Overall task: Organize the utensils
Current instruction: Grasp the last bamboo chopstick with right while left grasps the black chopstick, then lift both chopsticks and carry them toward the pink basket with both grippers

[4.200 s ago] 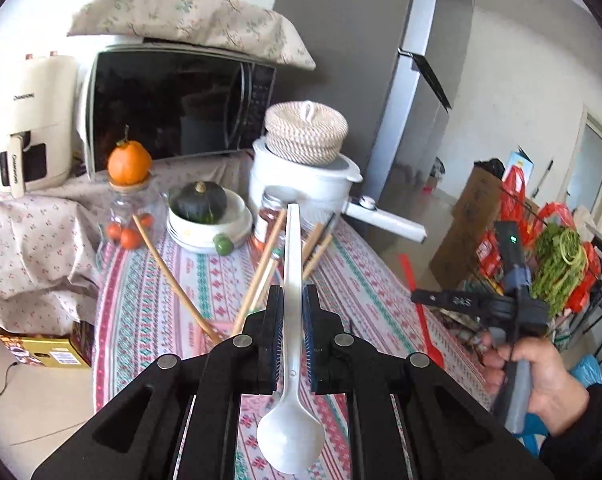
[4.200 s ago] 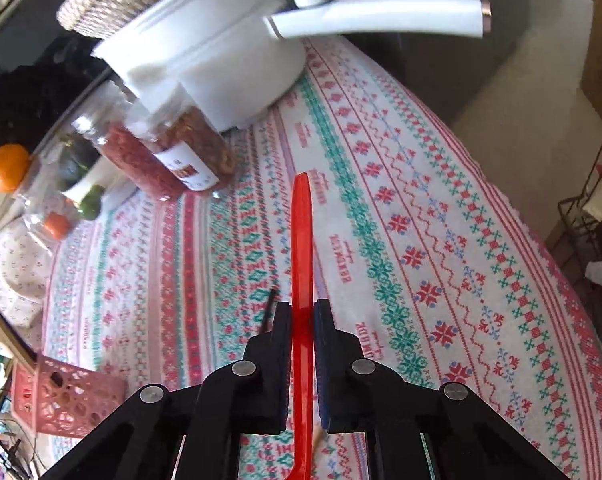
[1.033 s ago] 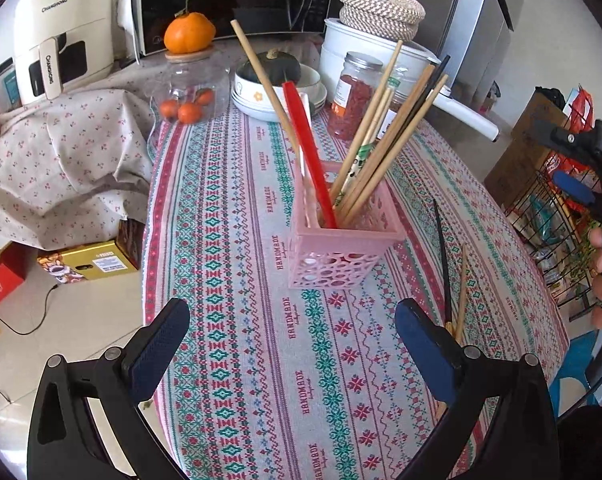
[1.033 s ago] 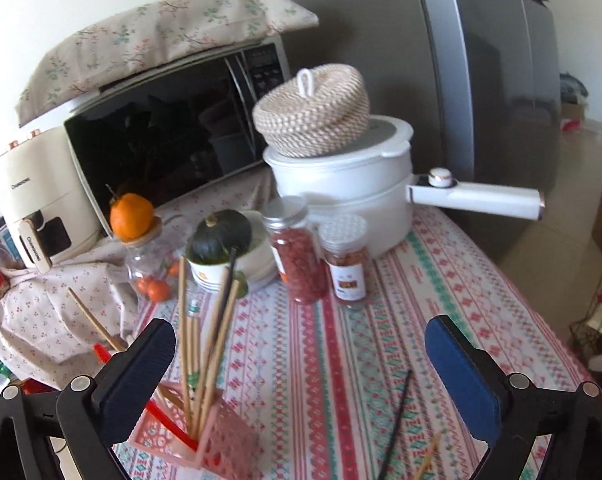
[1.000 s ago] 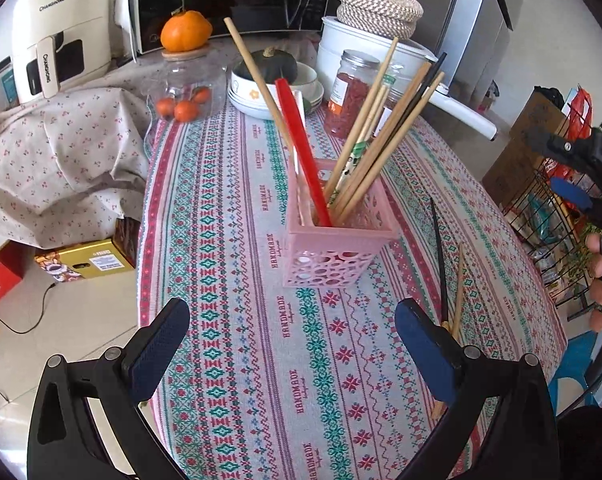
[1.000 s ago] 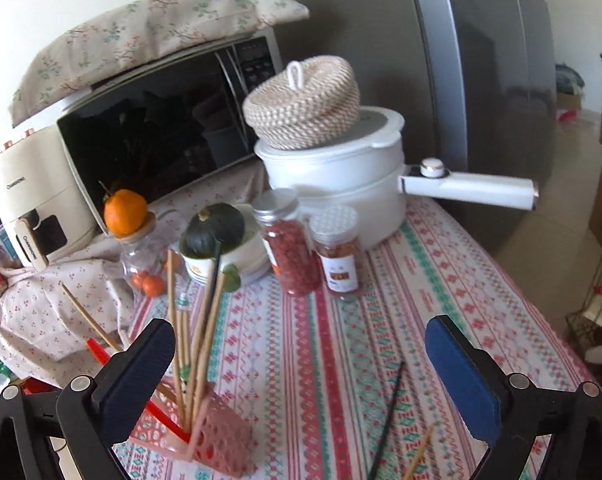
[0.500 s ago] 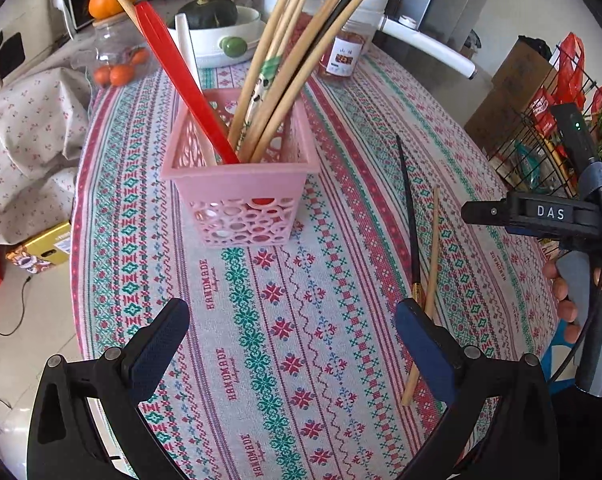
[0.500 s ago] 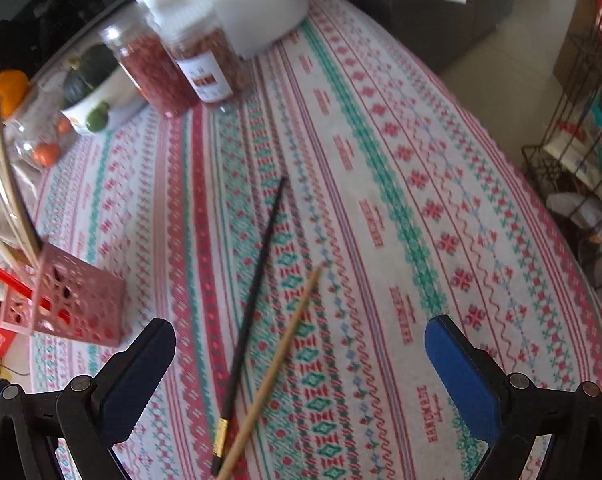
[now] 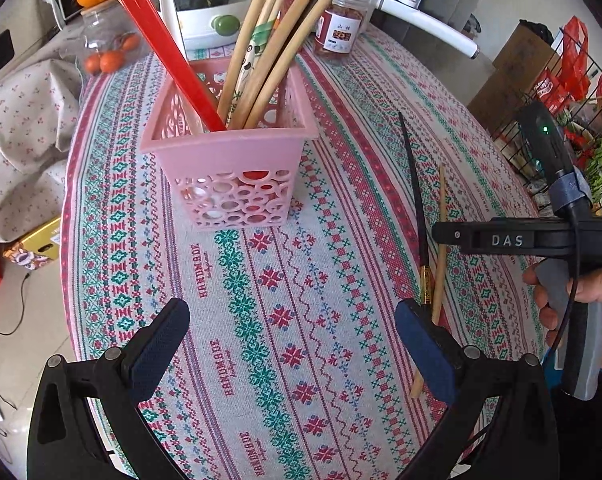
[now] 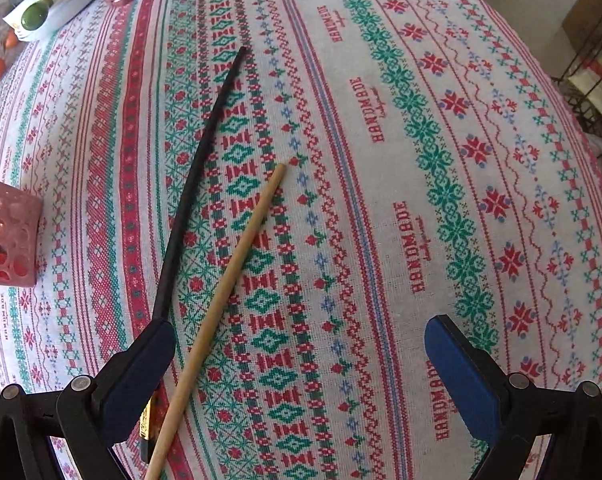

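both tongs, left gripper [image 9: 289, 344] and right gripper [image 10: 301, 364], are hanging released; right is hovering over the black chopstick [image 10: 197, 184] and wooden chopstick [image 10: 229, 280], eleven o'clock, likely bound for the pink perforated plastic basket [image 9: 229, 168].

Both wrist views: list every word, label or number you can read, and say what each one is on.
"HANDMADE": woven repeatedly into the tablecloth; the small script under it is too fine to read.
"DAS": on the black body of the right gripper, seen from the left wrist view.
"山": first character on the jar label; the second character is too blurred to read.
Yellow box on the floor: print too small to read.
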Demonstrator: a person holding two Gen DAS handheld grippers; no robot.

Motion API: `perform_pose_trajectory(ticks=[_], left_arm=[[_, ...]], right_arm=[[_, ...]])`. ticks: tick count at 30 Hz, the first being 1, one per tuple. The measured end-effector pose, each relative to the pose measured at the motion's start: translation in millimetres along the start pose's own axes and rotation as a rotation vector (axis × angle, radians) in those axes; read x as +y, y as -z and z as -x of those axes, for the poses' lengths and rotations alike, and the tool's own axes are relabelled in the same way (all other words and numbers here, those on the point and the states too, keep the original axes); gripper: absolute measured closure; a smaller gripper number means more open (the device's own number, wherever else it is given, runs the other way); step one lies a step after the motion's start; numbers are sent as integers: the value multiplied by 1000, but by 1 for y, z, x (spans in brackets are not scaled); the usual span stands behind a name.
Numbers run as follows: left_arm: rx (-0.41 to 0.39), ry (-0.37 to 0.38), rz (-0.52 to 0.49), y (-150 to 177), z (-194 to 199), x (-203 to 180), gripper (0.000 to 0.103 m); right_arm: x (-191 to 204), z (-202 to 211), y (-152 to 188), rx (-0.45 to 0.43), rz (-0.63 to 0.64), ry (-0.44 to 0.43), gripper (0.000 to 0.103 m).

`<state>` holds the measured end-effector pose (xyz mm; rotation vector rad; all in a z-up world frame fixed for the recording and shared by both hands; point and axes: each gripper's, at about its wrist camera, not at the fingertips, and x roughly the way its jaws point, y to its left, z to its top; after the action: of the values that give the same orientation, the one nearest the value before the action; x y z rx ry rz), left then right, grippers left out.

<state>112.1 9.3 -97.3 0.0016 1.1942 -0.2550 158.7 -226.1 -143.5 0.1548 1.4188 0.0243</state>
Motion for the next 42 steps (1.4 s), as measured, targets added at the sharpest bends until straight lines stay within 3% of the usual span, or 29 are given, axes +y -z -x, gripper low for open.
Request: perform_pose_trajectory(ticks=[3, 7, 10, 12, 14, 17, 19, 25, 29, 32, 36, 42], left_arm=[[-6, 17, 7, 0, 2, -1, 0], [-27, 45, 15, -2, 6, -2, 0], [-37, 66, 13, -3, 8, -7, 0], [-48, 74, -3, -3, 10, -13, 0], [-72, 74, -28, -2, 13, -21, 0], [-83, 69, -67, -2, 13, -34, 0], [-77, 74, -77, -5, 10, -42, 0], [-77, 57, -144, -25, -2, -80, 0], [-137, 1, -252, -46, -12, -112, 0], [-127, 19, -252, -61, -26, -123, 1], [-93, -10, -214, -78, -52, -127, 23], [-47, 32, -150, -94, -84, -123, 49]], right_arm=[[10, -8, 3, 17, 32, 10, 1], [28, -12, 14, -14, 118, 95, 7], [40, -7, 26, -55, 173, 79, 24], [47, -2, 31, -72, 207, 69, 42], [48, 5, 38, -76, 236, 60, 72], [42, 9, 39, -59, 254, 51, 90], [36, 11, 33, -47, 246, 34, 95], [-1, 23, 22, -61, 216, 52, 98], [-23, 34, 17, -89, 197, 43, 98], [-48, 39, 13, -101, 180, 32, 98], [-69, 45, 16, -102, 144, 7, 97], [-73, 46, 9, -101, 140, -21, 97]])
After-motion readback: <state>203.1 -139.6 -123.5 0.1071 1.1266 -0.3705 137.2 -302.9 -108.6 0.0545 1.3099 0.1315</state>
